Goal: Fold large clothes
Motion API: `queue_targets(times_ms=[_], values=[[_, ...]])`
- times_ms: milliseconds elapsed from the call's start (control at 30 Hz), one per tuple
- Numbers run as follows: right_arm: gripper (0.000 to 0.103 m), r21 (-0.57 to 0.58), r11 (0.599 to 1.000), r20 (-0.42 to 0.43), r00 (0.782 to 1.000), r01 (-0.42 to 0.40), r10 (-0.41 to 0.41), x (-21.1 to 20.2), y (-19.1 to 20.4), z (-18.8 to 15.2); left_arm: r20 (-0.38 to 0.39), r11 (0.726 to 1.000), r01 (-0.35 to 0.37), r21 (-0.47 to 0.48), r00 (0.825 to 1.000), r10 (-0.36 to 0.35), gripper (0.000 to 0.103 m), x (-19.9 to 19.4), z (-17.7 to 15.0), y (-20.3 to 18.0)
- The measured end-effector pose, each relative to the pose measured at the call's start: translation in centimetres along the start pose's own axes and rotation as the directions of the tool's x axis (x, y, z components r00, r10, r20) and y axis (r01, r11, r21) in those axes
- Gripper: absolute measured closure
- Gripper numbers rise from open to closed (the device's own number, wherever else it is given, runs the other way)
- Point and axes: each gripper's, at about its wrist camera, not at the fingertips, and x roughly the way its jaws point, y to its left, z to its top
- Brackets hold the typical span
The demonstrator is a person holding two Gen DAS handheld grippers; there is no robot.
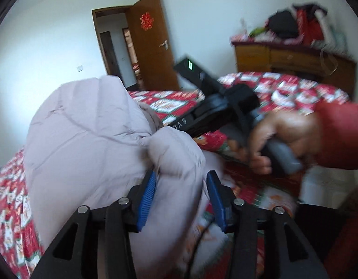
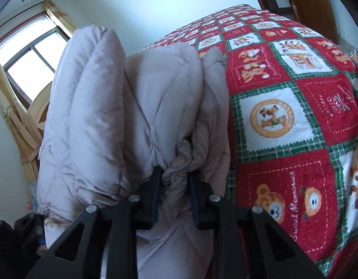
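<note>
Pale pink quilted puffer coat [image 2: 141, 107] stands bunched lengthwise ahead of both grippers on the red patchwork bed [image 2: 295, 116]: right gripper [image 2: 175, 174] pinches a gathered seam, left gripper [image 1: 181, 181] spread around a fold.

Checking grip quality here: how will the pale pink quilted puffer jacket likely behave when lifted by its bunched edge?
The pale pink quilted puffer jacket probably flops and drapes: it bends into soft rolls. It is likely light for its bulk, given the puffy panels. Its smooth shell may slip, though the right gripper pinches gathered fabric.

red patchwork bedspread [image 2: 295, 107] over bed, open brown door [image 1: 151, 44] with red decoration [image 1: 146, 21], wooden dresser [image 1: 288, 58] piled with clutter, curtained window [image 2: 30, 58]
</note>
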Motion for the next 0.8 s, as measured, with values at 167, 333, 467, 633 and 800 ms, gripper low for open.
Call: queue_targets(times_ms=[167, 333, 467, 633, 800], values=[[0.080, 0.019, 1.000, 0.007, 1.000, -0.022, 0.022, 0.3, -0.7, 0.2, 0.091, 0.986, 0.045, -0.163, 0.995, -0.031, 0.045, -6.8, -1.2, 5.3], [0.080, 0.021, 0.999, 0.010, 1.000, -0.026, 0.026, 0.3, -0.7, 0.1, 0.074, 0.857, -0.155, -0.491, 0.973, 0.218, 0.037, -7.0, -2.3, 16.1], [0.080, 0.016, 1.000, 0.005, 1.000, -0.014, 0.014, 0.3, -0.4, 0.1, 0.031, 0.737, -0.179, -0.652, 0.965, 0.262, 0.037, -2.5, -1.4, 22.4], [0.080, 0.008, 1.000, -0.007, 1.000, -0.001, 0.001, 0.6, -0.1, 0.3, 0.031, 0.843, -0.153, -0.516, 0.980, 0.197, 0.037, 3.7, 3.5, 19.8], [0.080, 0.050, 0.997, -0.014, 0.999, -0.051, 0.052, 1.2, -1.0, 0.5, -0.037, 0.913, -0.138, -0.383, 0.990, 0.134, 0.037, 7.8, 5.0, 16.9]])
